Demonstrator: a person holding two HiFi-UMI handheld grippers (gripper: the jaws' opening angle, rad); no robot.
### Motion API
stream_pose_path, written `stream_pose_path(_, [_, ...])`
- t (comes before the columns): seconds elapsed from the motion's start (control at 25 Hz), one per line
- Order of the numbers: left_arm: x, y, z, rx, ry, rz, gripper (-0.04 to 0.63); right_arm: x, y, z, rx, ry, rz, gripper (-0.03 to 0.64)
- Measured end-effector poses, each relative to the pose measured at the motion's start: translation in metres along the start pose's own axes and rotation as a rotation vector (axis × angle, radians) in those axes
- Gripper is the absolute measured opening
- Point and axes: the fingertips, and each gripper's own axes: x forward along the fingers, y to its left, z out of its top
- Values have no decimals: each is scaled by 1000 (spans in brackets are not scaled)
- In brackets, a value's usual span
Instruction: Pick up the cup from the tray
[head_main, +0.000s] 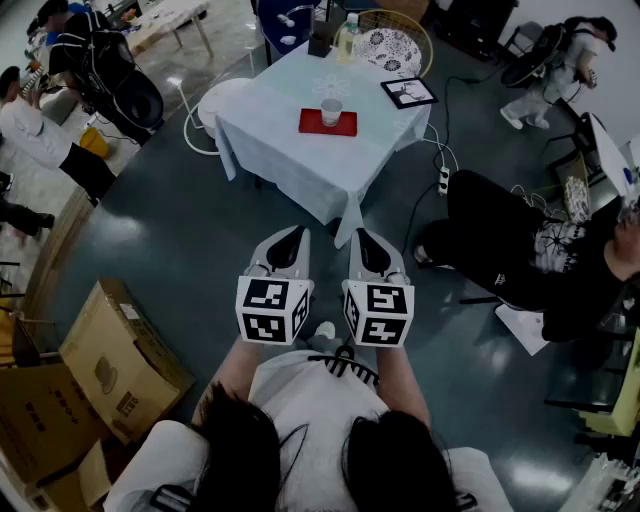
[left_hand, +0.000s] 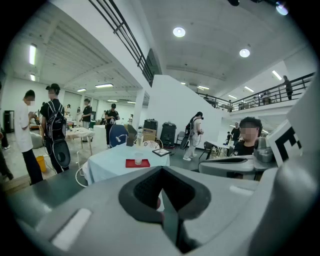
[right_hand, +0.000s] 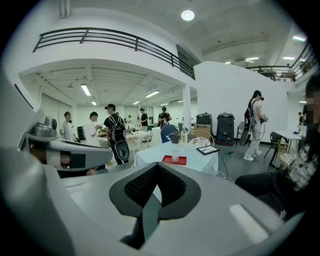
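A clear cup (head_main: 331, 111) stands upright on a red tray (head_main: 312, 124) in the middle of a table with a pale blue cloth (head_main: 300, 160), far ahead of me. My left gripper (head_main: 297, 233) and right gripper (head_main: 358, 236) are side by side close to my body, well short of the table, both shut and holding nothing. The left gripper view has the cup (left_hand: 138, 160) and tray (left_hand: 145, 164) small in the distance above the shut jaws. The right gripper view shows the cup (right_hand: 175, 155) on the tray (right_hand: 167, 160) the same way.
A framed picture (head_main: 408, 92) and a bottle (head_main: 347, 38) share the table. A person in black (head_main: 520, 250) sits at the right, by a power strip (head_main: 443, 180) and cables on the floor. Cardboard boxes (head_main: 110, 365) lie at the left. Other people stand around.
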Motion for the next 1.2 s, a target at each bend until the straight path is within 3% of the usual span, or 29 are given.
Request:
stream_pose_path(0.56, [1,-5,-1,-1,-3,3,0,-5,-5,-1,0,-2,-12,21])
stream_pose_path(0.84, [1,-7,-3,1,-2,10,0,-9,-8,0,56,-35,22,23])
stream_pose_path(1.0, [3,-11,-3,-5,-4,16,0,-11,-5,5,44,-55,92,106])
stream_pose_path(1.2, [12,-18,-3,-11,-12,24,0,-12,-15,5,32,-64,122,126])
